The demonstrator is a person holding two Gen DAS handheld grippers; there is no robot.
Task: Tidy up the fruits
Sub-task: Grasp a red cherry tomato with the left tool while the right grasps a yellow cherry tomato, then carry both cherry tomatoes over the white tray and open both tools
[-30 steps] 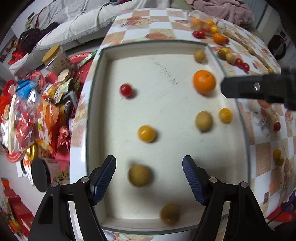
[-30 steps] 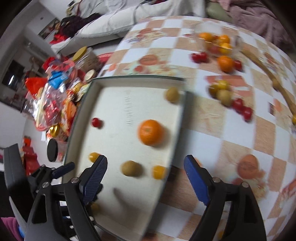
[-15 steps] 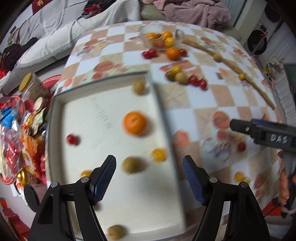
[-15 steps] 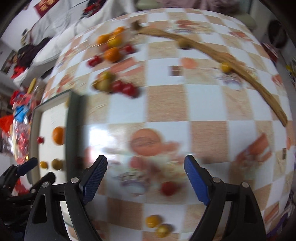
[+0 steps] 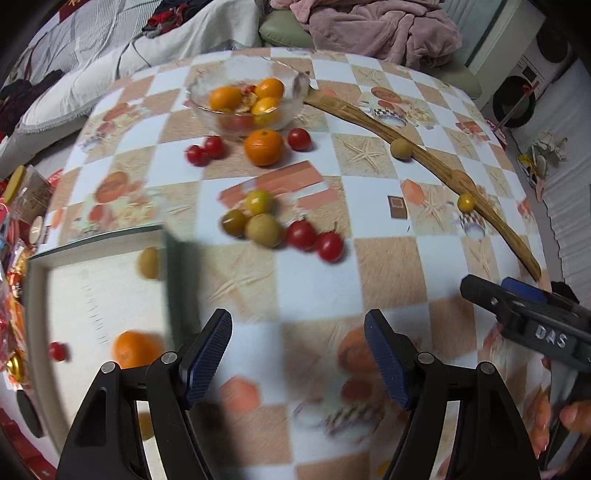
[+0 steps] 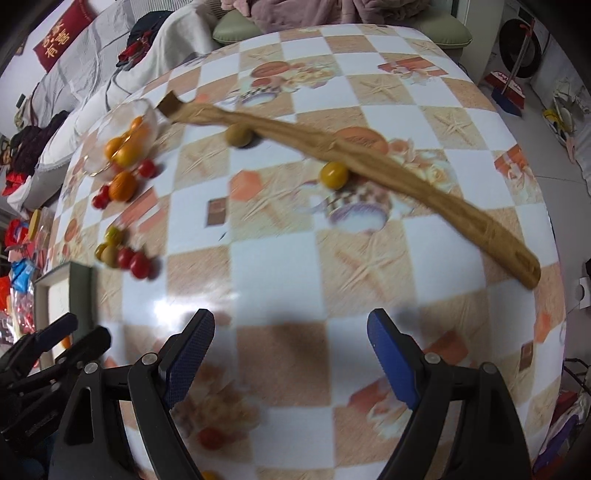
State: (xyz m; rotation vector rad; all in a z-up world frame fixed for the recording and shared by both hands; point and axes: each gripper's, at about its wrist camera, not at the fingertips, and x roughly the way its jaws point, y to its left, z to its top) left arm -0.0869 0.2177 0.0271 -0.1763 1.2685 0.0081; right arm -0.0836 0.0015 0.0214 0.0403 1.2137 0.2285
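My left gripper [image 5: 297, 362] is open and empty over the checkered tablecloth, just right of the white tray [image 5: 37, 280], which holds an orange [image 5: 135, 349], a red cherry tomato [image 5: 57, 350] and a brown fruit [image 5: 149, 262]. A cluster of small fruits [image 5: 264, 229] and two red tomatoes [image 5: 314, 240] lies ahead. A glass bowl [image 5: 295, 92] with oranges stands further back, an orange [image 5: 264, 147] beside it. My right gripper [image 6: 290, 354] is open and empty; a yellow fruit [image 6: 333, 175] and a brown fruit [image 6: 238, 134] lie ahead of it, a red tomato [image 6: 210, 437] below it.
A long curved wooden piece [image 6: 388, 166] crosses the table to the far right edge. Snack packets [image 5: 11, 314] lie left of the tray. A sofa with blankets [image 5: 369, 26] stands behind the table. The right gripper's side shows in the left wrist view [image 5: 524, 314].
Both grippers have swung right, away from the tray toward the loose fruits on the tablecloth. Both stay open and empty.
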